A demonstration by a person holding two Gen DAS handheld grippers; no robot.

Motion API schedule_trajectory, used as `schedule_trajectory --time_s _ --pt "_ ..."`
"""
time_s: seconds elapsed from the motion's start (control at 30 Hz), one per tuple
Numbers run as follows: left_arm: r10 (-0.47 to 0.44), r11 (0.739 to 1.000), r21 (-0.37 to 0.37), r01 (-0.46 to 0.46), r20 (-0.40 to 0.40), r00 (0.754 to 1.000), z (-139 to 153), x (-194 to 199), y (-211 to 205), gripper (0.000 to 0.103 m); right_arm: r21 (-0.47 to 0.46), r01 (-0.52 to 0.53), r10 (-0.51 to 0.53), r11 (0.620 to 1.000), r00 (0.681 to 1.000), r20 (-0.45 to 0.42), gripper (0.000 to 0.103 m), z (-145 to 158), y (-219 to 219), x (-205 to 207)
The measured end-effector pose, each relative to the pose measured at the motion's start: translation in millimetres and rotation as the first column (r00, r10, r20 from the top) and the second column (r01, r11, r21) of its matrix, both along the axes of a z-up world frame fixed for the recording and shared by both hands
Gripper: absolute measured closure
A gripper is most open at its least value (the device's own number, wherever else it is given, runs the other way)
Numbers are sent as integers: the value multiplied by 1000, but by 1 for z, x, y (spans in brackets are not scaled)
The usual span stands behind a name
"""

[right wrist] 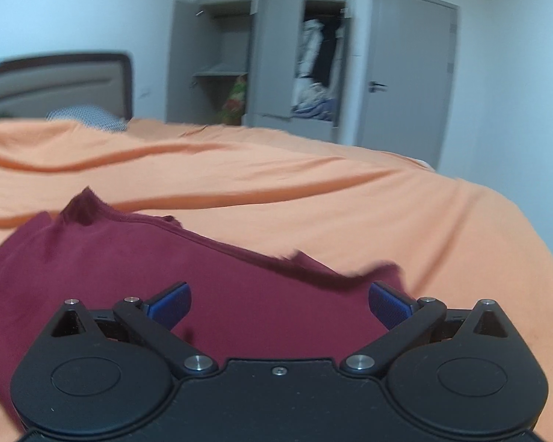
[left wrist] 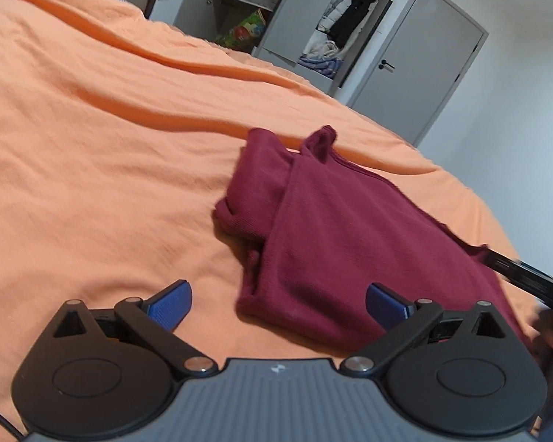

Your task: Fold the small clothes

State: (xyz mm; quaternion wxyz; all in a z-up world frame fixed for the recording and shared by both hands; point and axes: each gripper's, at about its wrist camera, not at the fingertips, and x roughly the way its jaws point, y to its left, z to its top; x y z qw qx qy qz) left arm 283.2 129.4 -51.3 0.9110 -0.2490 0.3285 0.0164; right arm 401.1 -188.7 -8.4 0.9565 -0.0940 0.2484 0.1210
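Observation:
A small maroon garment [left wrist: 331,228] lies partly folded on the orange bedspread [left wrist: 92,147], its left side doubled over into a thick fold. My left gripper [left wrist: 278,304] hovers open just before the garment's near edge, nothing between its blue pads [left wrist: 171,304]. In the right wrist view the same maroon garment [right wrist: 166,276] spreads under my right gripper [right wrist: 280,304], which is open and empty above the cloth. The far hem [right wrist: 313,276] is rumpled and blurred. The right gripper's dark body [left wrist: 527,276] shows at the right edge of the left wrist view.
The orange bedspread [right wrist: 313,191] has long creases. A headboard [right wrist: 73,84] and a patterned pillow [right wrist: 88,116] sit at the far left. An open wardrobe [right wrist: 276,62] holding clothes and a closed grey door [right wrist: 409,70] stand beyond the bed.

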Motion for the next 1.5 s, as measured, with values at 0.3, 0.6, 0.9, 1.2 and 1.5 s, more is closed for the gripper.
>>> schedule_trajectory --time_s 0.3,0.6,0.9,1.2,1.5 --pt "-33 997 -66 33 5 999 -3 -3 -7 0 -209 -52 47 976 999 -28 1 -36 55 75" --pt "-29 998 -50 29 -5 1000 -7 1 -12 0 -125 -6 -3 992 997 -73 1 -66 48 99" --pt "-39 994 -100 39 2 999 -11 9 -18 0 -193 3 -15 981 998 -59 1 -54 55 83" --pt "-3 996 -84 3 4 1000 -21 16 -24 0 -194 -23 15 981 999 -44 1 -35 52 28" --pt "-17 998 -55 17 12 1000 -23 15 -26 0 -247 -36 48 968 998 42 1 -53 65 -46"
